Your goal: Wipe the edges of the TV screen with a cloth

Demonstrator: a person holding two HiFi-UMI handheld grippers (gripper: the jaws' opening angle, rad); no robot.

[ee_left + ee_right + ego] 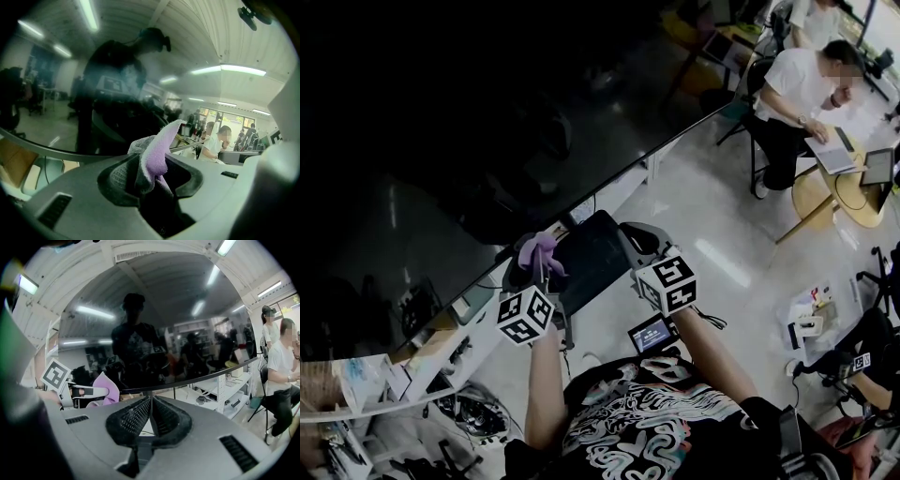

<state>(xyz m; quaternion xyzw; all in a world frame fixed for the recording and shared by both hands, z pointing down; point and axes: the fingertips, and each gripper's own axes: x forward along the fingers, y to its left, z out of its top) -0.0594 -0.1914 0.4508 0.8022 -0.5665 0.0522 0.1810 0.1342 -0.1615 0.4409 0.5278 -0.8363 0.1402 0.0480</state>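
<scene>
We log: left gripper [152, 176], jaws clamped on a crumpled lilac-and-grey cloth [157, 152], by the lower edge of the large dark glossy TV screen [441, 141]; right gripper [150, 416], jaws together, empty.

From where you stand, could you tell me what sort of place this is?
Likely a shared office or lab workspace: a large TV screen, a person seated at a table, and long overhead strip lights.
</scene>
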